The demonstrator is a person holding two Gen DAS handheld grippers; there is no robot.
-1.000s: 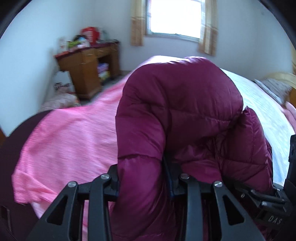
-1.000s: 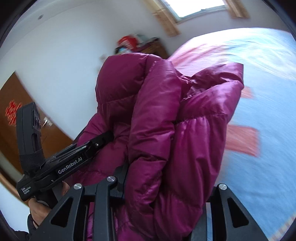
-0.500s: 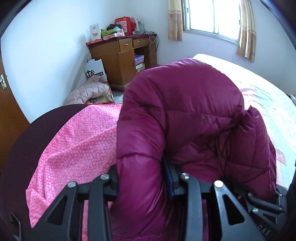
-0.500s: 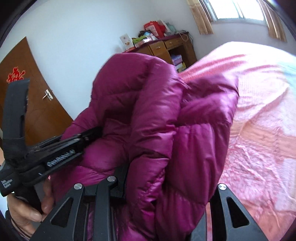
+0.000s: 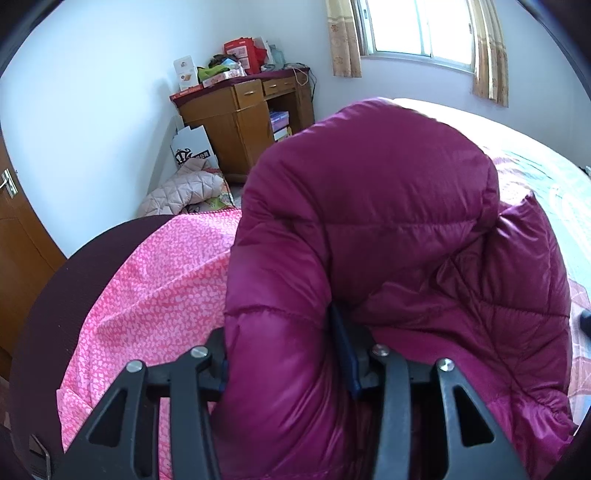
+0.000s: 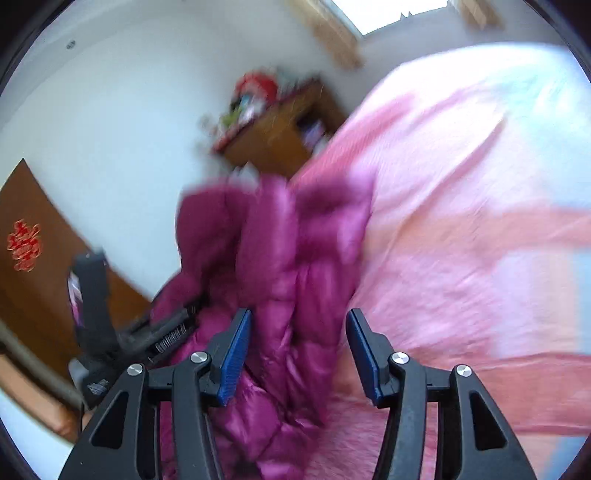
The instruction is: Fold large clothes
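Note:
A magenta puffer jacket [image 5: 388,229] bulges up in front of my left gripper [image 5: 280,332], over the pink bedcover [image 5: 147,295]. A thick fold of it fills the gap between the left jaws, which are opening; the fabric still touches the blue pad [image 5: 345,354] on the right, and the other pad is hidden. In the blurred right wrist view the jacket [image 6: 280,258] lies bunched on the bed. My right gripper [image 6: 299,314] is opening, both blue pads bare, with the jacket's lower part loose between them. The left gripper [image 6: 166,336] shows at the jacket's left side.
The bed [image 6: 461,221] spreads to the right. A cluttered wooden desk [image 5: 236,122] stands at the far wall under a window [image 5: 417,29]. A pale quilted garment [image 5: 184,188] lies on the floor. A brown door [image 6: 29,258] is at the left.
My right gripper has let go of the jacket and drawn back, pads now bare. The jacket has sunk onto the bed. The left view swung toward the desk, then held still.

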